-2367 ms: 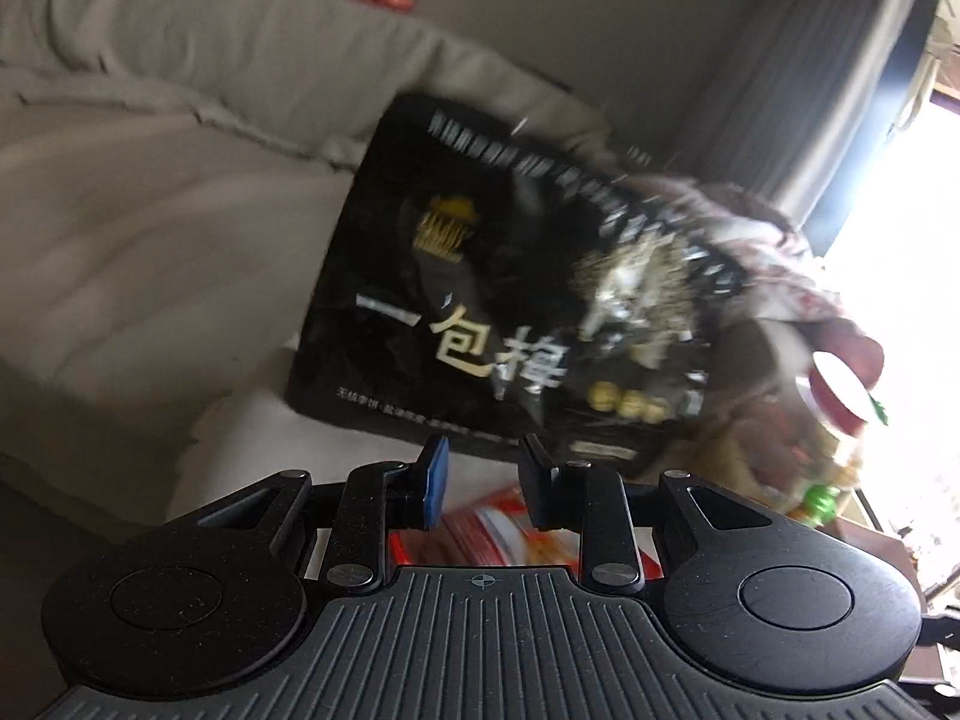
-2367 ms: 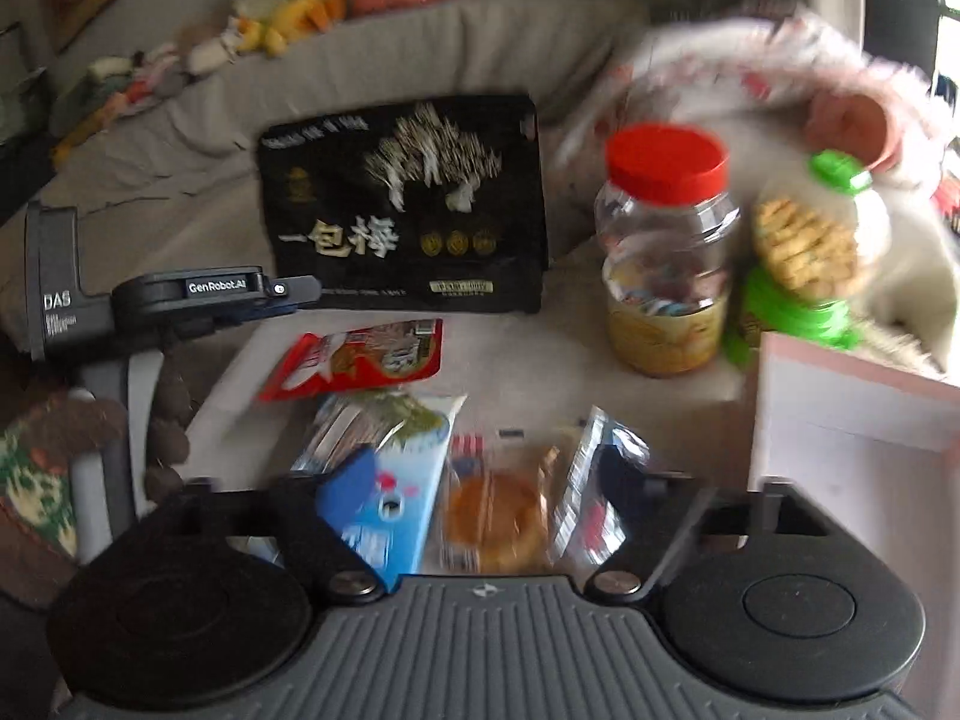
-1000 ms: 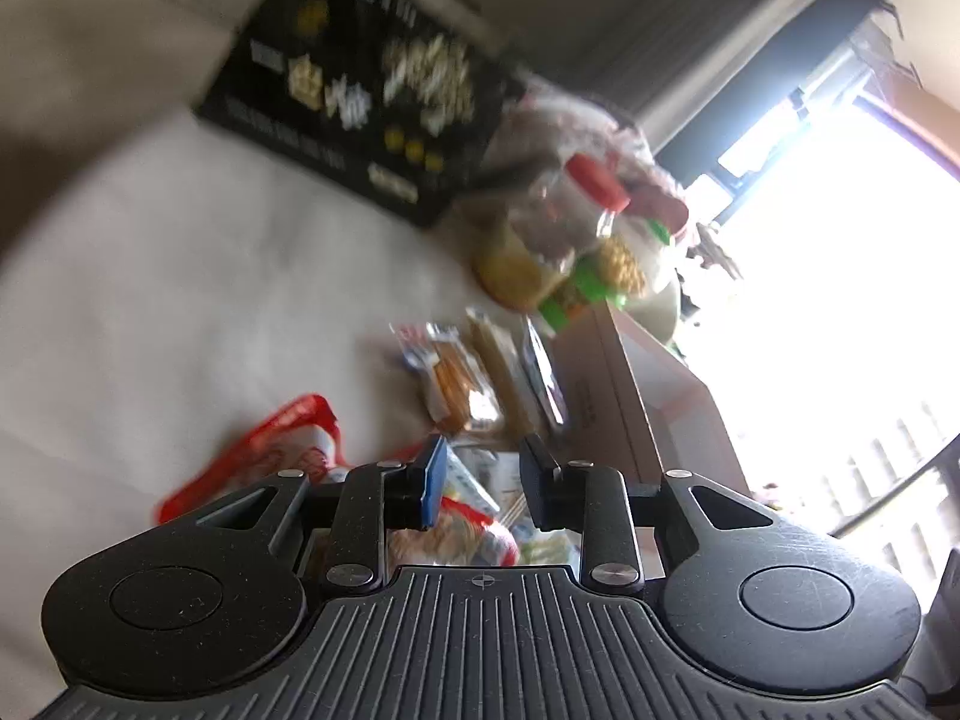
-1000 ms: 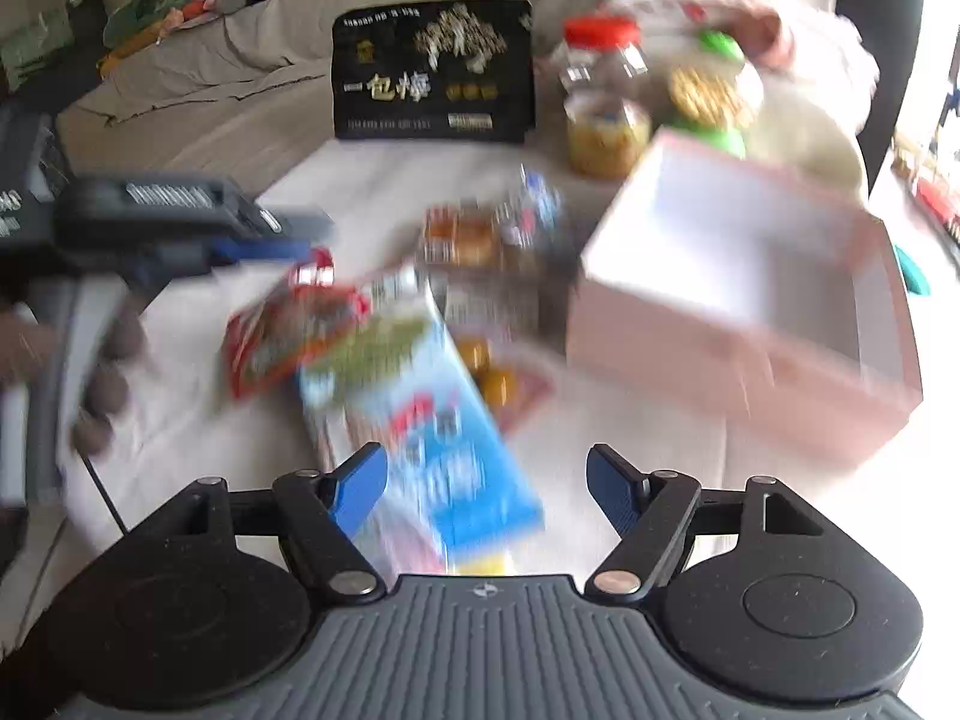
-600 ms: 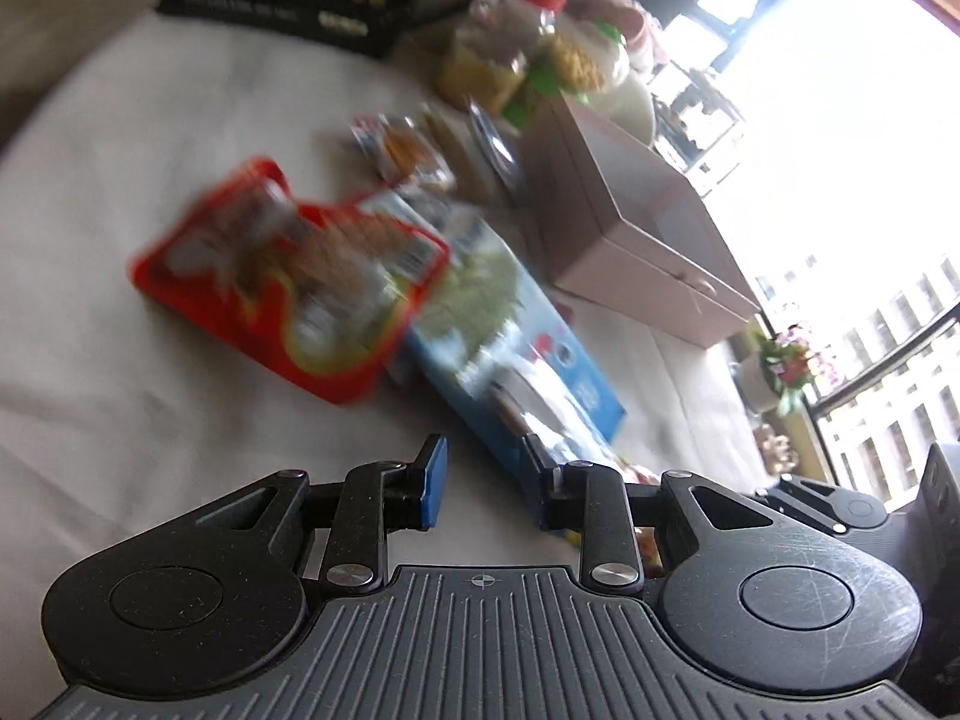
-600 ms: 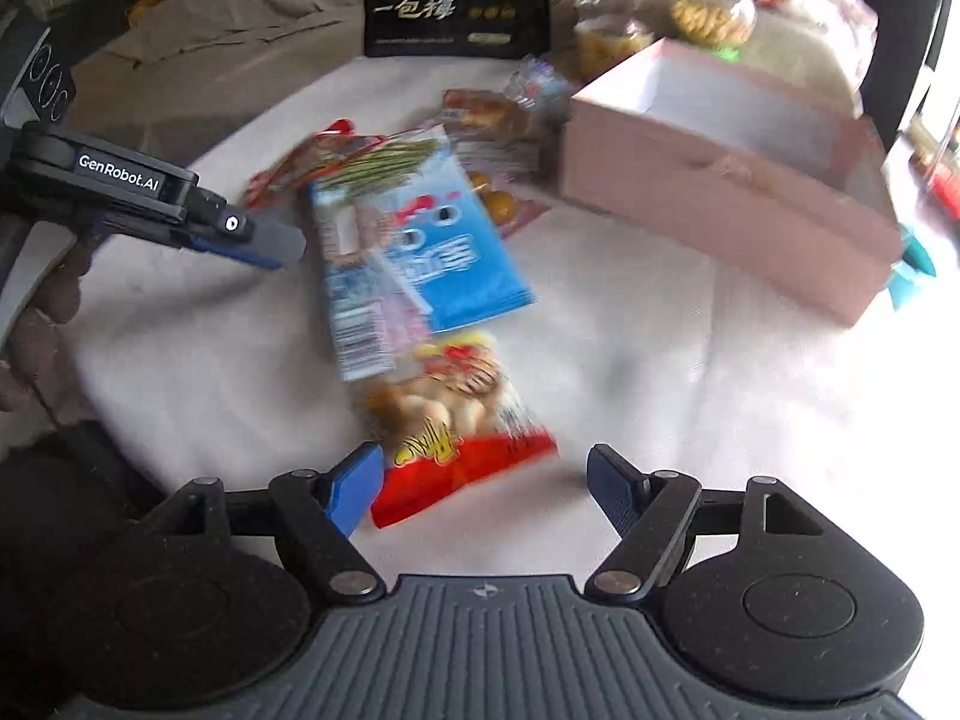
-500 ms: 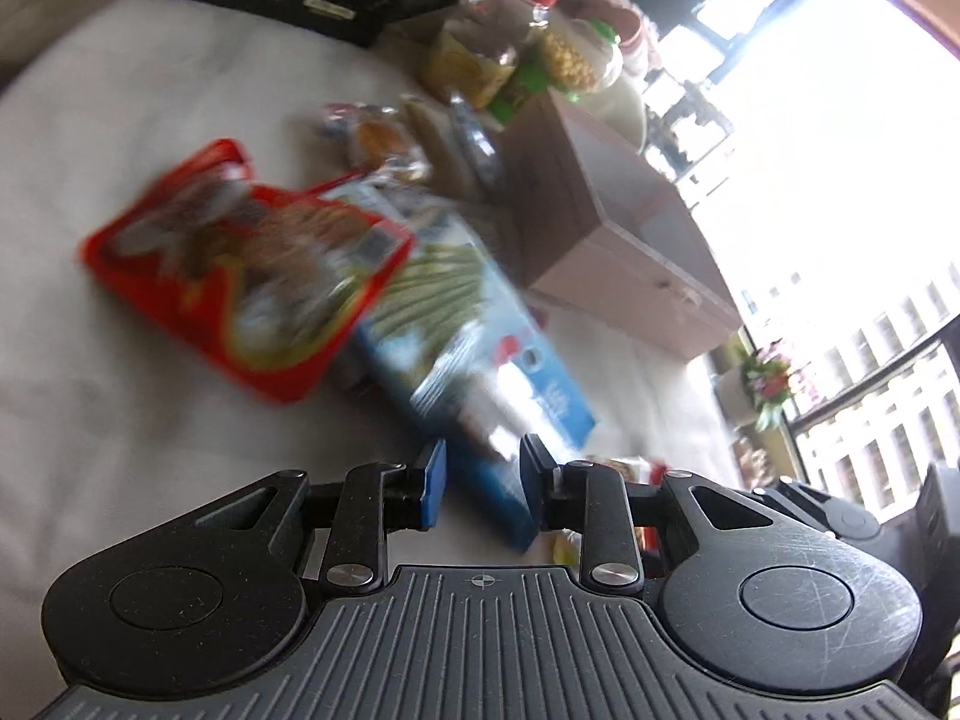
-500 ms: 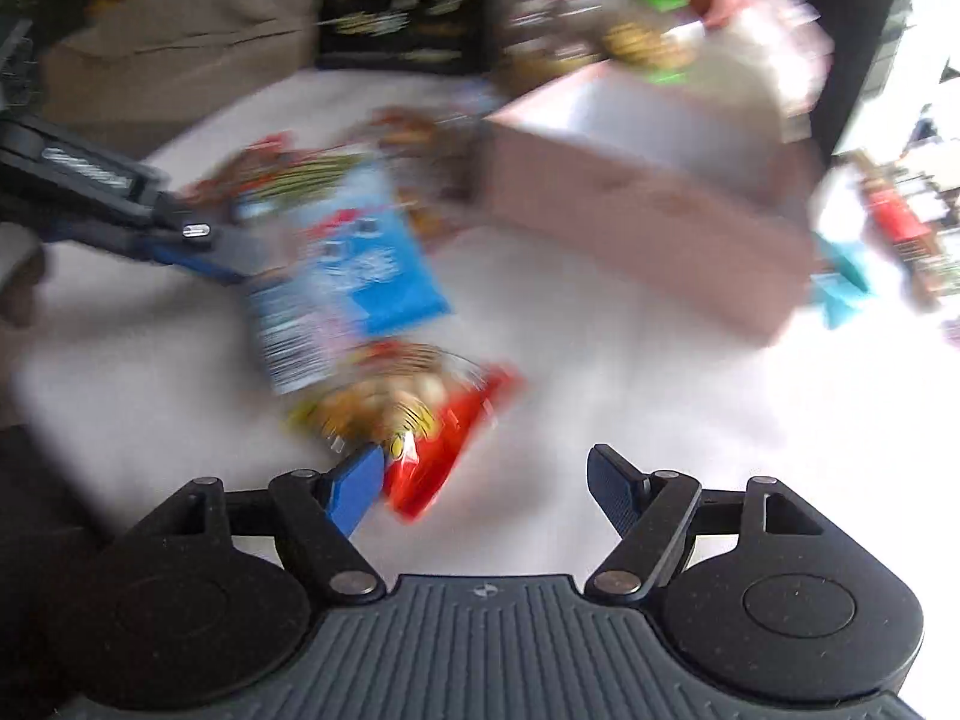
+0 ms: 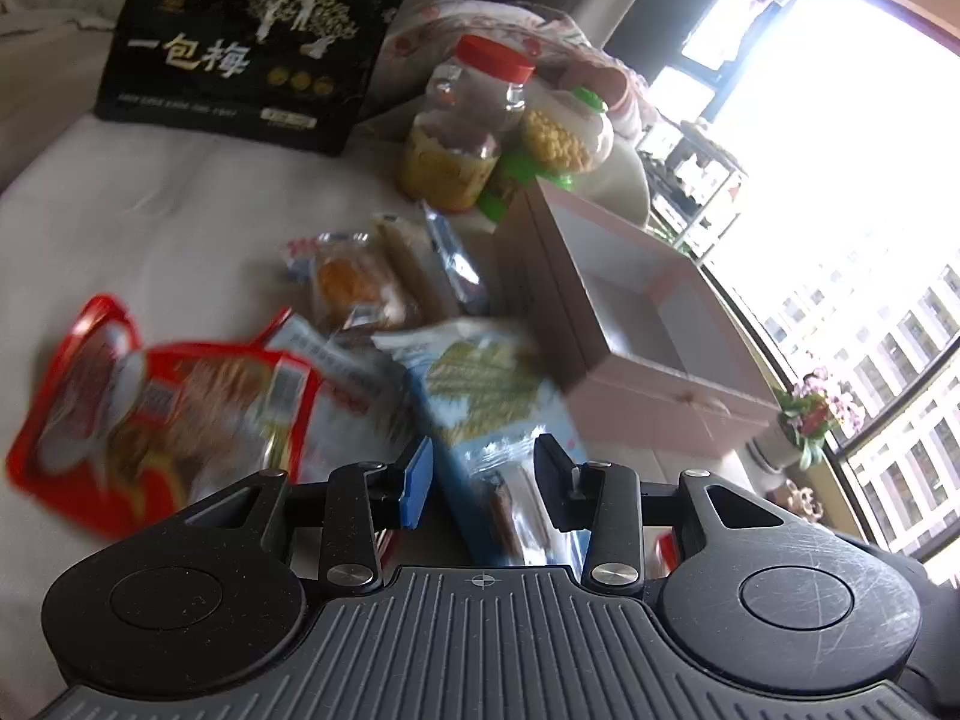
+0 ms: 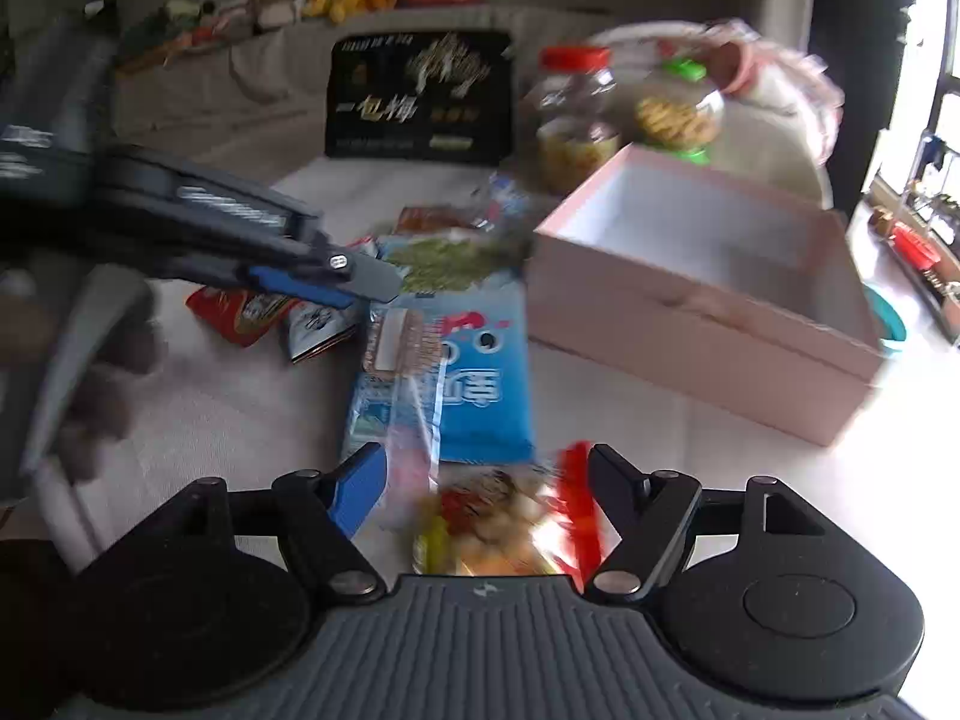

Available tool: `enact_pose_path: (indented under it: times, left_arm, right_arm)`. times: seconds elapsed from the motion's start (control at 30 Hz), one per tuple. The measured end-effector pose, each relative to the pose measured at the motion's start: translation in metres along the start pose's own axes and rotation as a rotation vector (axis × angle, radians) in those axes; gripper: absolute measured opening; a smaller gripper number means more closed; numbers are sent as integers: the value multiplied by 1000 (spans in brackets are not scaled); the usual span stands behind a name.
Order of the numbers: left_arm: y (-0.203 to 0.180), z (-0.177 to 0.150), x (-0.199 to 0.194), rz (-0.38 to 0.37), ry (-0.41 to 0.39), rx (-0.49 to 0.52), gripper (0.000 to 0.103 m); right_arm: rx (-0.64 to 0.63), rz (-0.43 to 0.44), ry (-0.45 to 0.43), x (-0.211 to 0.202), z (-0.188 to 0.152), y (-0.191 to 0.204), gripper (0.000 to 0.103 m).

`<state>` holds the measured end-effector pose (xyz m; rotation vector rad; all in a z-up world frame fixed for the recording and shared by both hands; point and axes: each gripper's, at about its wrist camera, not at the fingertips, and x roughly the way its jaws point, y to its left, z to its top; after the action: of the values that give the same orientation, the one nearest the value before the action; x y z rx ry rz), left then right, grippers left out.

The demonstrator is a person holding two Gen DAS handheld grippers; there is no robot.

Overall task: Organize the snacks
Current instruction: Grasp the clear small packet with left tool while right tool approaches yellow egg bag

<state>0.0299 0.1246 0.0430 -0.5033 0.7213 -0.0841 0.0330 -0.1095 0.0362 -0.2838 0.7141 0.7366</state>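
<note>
Grey sofa (image 10: 240,90) behind the white-clothed table (image 9: 150,210) — bright window (image 9: 840,180), dark curtain (image 10: 840,60) beside it.

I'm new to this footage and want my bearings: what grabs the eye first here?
The open pink box stands out, empty inside, at the right of the white-covered table. Left of it lies a jumble of snack packets led by a long blue packet, with a red-and-yellow packet between the open right gripper's fingers. Behind them stand a large black bag with pale lettering and a red-lidded jar.
</note>
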Motion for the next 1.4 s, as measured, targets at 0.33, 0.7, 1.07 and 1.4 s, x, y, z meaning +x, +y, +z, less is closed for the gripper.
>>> enact_pose_path:
  times: [0.33, 0.7, 1.07, 1.4]
  left_arm:
    - [-38, -24, 12, 53, 59, 79, 42]
    - [-99, -27, 49, 219, -4, 450, 42]
    - [-99, -64, 36, 45, 122, 480, 42]
    - [-99, -74, 40, 13, 130, 493, 45]
  right_arm:
    - [-186, -349, 3, -6, -43, -9, 75]
    - [176, -235, -66, -15, -71, -50, 85]
    - [164, -250, -116, -14, -83, -42, 95]
    - [179, -248, -103, -16, -89, -41, 99]
